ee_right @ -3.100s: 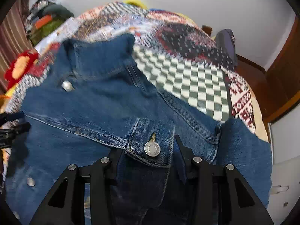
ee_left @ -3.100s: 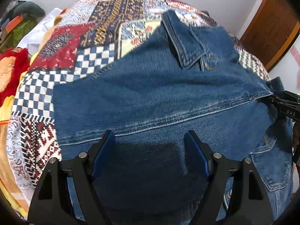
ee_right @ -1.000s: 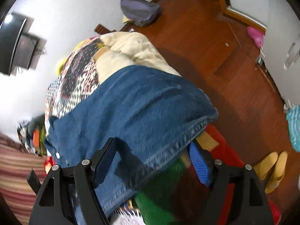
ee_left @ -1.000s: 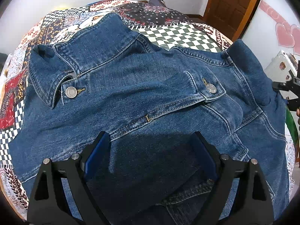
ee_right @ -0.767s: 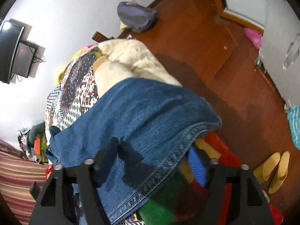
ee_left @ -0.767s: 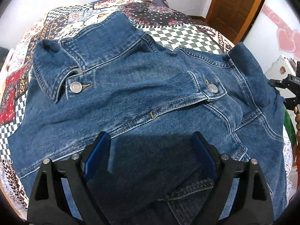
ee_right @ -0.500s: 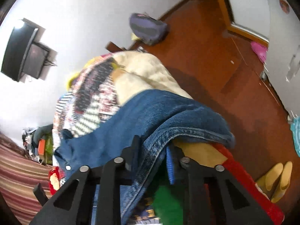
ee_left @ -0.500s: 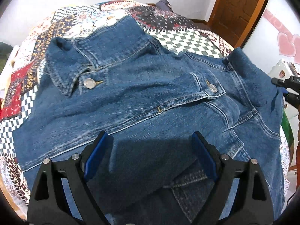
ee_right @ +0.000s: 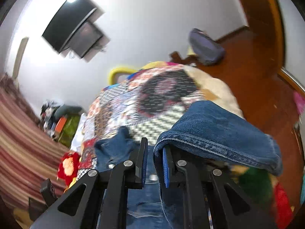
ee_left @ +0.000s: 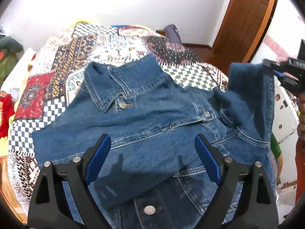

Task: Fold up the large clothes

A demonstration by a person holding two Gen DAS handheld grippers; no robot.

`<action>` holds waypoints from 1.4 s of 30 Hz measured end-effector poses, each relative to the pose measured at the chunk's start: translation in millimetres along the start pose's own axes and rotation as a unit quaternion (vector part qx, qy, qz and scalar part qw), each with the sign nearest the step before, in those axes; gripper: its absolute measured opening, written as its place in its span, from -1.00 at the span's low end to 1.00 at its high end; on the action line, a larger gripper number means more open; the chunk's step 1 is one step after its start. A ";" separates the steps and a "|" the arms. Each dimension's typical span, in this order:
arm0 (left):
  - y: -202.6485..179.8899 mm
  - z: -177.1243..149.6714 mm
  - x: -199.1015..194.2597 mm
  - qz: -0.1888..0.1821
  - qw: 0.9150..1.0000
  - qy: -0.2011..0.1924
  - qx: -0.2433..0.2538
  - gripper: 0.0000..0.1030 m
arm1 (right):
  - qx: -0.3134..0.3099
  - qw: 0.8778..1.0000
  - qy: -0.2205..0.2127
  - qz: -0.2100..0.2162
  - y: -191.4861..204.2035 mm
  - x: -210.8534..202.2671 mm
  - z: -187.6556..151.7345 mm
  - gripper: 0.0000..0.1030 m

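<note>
A blue denim jacket (ee_left: 144,118) lies front up on a patchwork quilt (ee_left: 106,43), collar toward the far side. One sleeve is folded across its chest. My left gripper (ee_left: 152,152) is open and empty, hovering over the jacket's lower front. My right gripper (ee_right: 154,162) is shut on the jacket's right sleeve (ee_right: 219,135) and holds it lifted above the bed. In the left wrist view the right gripper (ee_left: 284,72) shows at the right edge with the raised sleeve (ee_left: 247,87) hanging from it.
The quilt covers a bed (ee_right: 152,93) with a cream edge. A wooden door (ee_left: 247,19) stands at the back right. A purple bag (ee_right: 205,47) lies on the wood floor. Clothes (ee_right: 63,118) are piled at the left. A white cabinet (ee_left: 286,114) stands on the right.
My right gripper closed on the right sleeve's edge and lifted it up off the bed. My left gripper drew back and tilted up, staying open.
</note>
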State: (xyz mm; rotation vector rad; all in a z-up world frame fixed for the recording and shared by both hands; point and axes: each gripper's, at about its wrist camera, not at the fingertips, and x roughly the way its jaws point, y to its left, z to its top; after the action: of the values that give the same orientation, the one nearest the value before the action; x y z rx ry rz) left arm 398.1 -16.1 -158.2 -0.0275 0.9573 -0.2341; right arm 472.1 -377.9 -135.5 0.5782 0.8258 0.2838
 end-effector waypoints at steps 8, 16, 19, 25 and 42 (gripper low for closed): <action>16.2 -4.6 -31.3 0.007 1.000 -0.029 -0.006 0.74 | -0.048 0.996 0.059 0.050 78.3 58.3 -25.1 -0.78; 32.9 -17.1 -45.8 0.023 0.999 -0.034 -0.016 0.75 | -0.084 0.980 0.172 0.050 108.3 131.9 -89.9 -0.78; 37.4 -20.3 -47.8 0.025 0.999 -0.034 -0.021 0.75 | -0.094 0.971 0.216 0.032 104.7 155.1 -117.9 -0.78; 38.0 -23.8 -48.1 0.029 0.999 -0.029 -0.023 0.76 | -0.146 0.947 0.287 -0.009 93.2 173.6 -158.0 -0.77; -36.6 6.6 -21.1 0.025 0.997 -0.015 0.067 0.82 | -0.193 0.961 0.187 -0.062 38.4 45.7 -116.0 -0.77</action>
State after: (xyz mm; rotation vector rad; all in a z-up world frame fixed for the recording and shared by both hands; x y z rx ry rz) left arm 385.0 -47.8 -132.6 0.1152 0.9095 -0.2513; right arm 413.3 -283.0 -203.1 0.1035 1.1317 0.4352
